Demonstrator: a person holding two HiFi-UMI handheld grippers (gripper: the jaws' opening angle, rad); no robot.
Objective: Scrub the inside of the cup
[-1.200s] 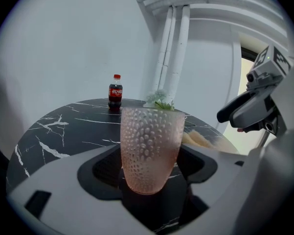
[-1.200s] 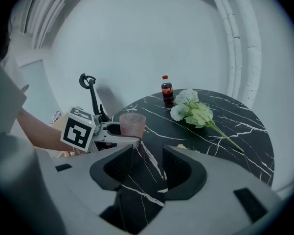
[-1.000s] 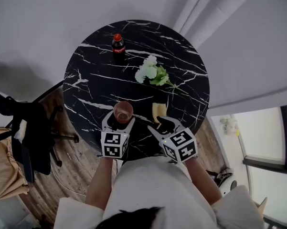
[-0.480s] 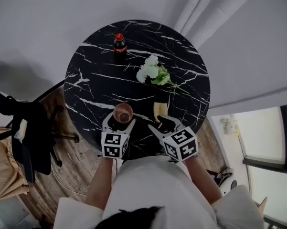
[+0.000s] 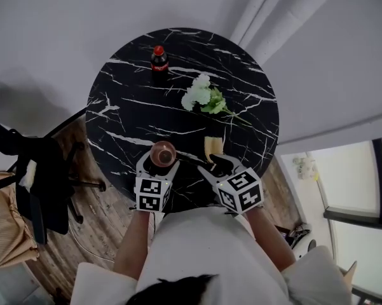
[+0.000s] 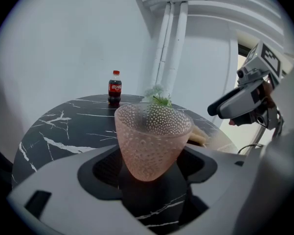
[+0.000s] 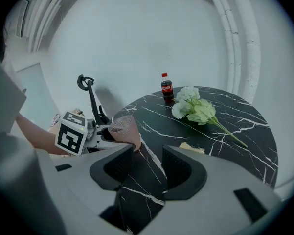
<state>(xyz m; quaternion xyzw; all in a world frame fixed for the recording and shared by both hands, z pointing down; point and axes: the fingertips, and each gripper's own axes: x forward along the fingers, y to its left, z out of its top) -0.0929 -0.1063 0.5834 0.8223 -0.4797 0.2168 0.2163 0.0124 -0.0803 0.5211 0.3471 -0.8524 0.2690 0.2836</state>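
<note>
A pink dimpled cup (image 6: 153, 136) stands upright between the jaws of my left gripper (image 6: 154, 158), which is shut on its lower part just above the near edge of the black marble table (image 5: 130, 107). In the head view the cup (image 5: 163, 152) is at the tip of the left gripper (image 5: 157, 164). My right gripper (image 5: 213, 166) is open and holds nothing. It hovers just short of a yellowish sponge (image 5: 211, 147) that lies on the table. In the right gripper view the sponge (image 7: 192, 148) lies beyond the open jaws and the cup (image 7: 123, 128) is off to the left.
A cola bottle (image 5: 158, 57) stands at the far side of the table. A bunch of white flowers (image 5: 201, 96) lies near the middle. A dark office chair (image 5: 41, 183) stands on the wooden floor at the left. White pipes (image 5: 273, 8) run along the wall behind.
The cup has shifted slightly toward me in the left gripper. The right gripper has hardly moved.
</note>
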